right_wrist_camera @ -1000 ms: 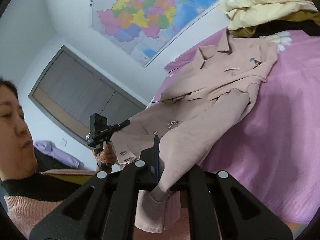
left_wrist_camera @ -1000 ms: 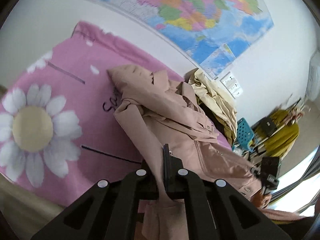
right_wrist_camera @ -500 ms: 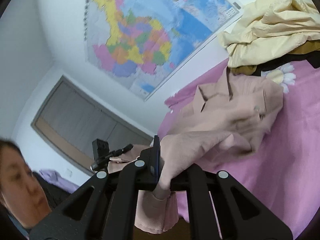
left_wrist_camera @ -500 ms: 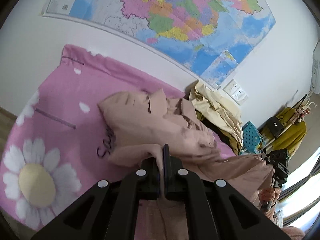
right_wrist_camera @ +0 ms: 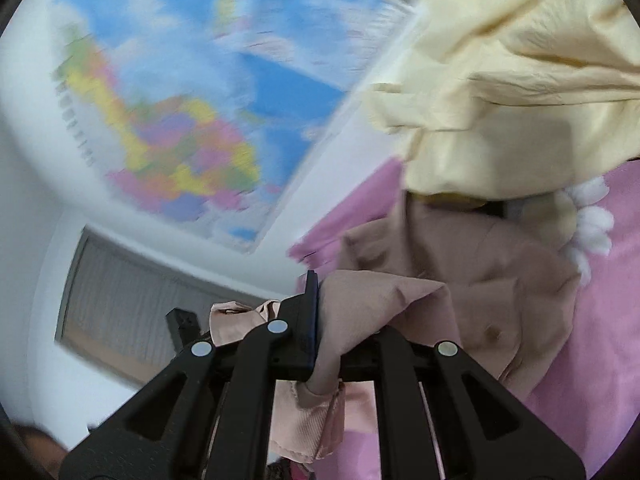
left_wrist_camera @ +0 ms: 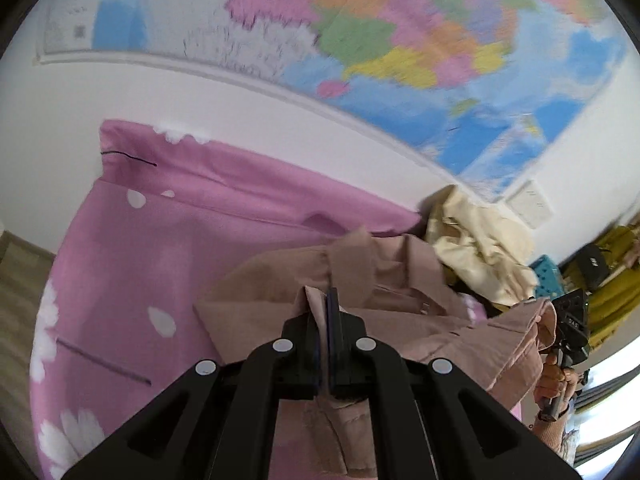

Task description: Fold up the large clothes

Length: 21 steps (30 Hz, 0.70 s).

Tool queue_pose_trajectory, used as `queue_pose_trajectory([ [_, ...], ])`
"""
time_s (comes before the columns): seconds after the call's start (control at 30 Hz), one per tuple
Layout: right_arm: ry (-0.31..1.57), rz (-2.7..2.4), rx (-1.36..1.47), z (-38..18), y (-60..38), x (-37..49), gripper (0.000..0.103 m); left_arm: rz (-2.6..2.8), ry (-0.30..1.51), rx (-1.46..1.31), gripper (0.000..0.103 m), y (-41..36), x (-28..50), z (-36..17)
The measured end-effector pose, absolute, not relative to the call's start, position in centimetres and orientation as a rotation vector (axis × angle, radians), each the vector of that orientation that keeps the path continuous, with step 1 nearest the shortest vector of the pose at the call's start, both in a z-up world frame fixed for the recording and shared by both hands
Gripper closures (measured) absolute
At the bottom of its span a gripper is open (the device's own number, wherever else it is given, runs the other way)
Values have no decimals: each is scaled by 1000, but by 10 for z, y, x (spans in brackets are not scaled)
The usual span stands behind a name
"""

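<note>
A dusty-pink coat (left_wrist_camera: 400, 312) lies on the pink daisy bedspread (left_wrist_camera: 168, 256), its lower part lifted and carried over toward its collar. My left gripper (left_wrist_camera: 326, 300) is shut on a fold of the coat's hem, just above the collar end. In the right wrist view the same pink coat (right_wrist_camera: 472, 280) bunches below the lens, and my right gripper (right_wrist_camera: 320, 280) is shut on its other hem corner, cloth hiding the right finger. The right gripper (left_wrist_camera: 570, 320) with a person's hand also shows at the far right of the left wrist view.
A heap of cream and mustard clothes (left_wrist_camera: 476, 248) sits on the bed right beside the coat's collar, filling the upper right as a cream garment (right_wrist_camera: 520, 80). A wall map (left_wrist_camera: 360, 40) hangs above the bed. A wardrobe door (right_wrist_camera: 140, 300) stands at the left.
Both grippers have carried the coat's hem forward over the bed toward the collar and the wall. The coat went from stretched out to doubled over, and the clothes heap looms closer.
</note>
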State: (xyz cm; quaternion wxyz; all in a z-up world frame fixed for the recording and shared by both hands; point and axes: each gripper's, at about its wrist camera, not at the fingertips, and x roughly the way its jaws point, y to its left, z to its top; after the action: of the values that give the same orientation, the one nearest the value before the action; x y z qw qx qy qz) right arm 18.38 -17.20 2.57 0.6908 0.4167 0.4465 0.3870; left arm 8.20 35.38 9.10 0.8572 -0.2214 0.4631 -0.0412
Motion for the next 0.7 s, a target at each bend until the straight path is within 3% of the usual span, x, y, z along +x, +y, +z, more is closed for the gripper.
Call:
queue_pose_trajectory([
  [0.17,1095,742,962,-18,-163,230,91,-19,1100,-478,101,363,143,44],
  [0.3,1138,662,920,-35,-159,244,79,9,1151,-512,98,372,168,14],
  [0.33,1129,668,898,-34,-158,244,71,6,1150,-527,97,374,168,11],
  [0.37,1116,669,886,-31,-158,241,65,19,1144,-540,86,377,167,10],
  [0.4,1097,672,879,-26,-160,237,59,44,1126,-553,69,381,163,12],
  [0.47,1027,686,828,-9,-164,223,59,65,1034,-546,55,386,147,25],
  [0.53,944,686,728,14,-164,203,53,21,960,-456,54,378,125,43],
  [0.7,828,771,286,51,-106,154,41,-117,937,-168,40,322,89,56],
])
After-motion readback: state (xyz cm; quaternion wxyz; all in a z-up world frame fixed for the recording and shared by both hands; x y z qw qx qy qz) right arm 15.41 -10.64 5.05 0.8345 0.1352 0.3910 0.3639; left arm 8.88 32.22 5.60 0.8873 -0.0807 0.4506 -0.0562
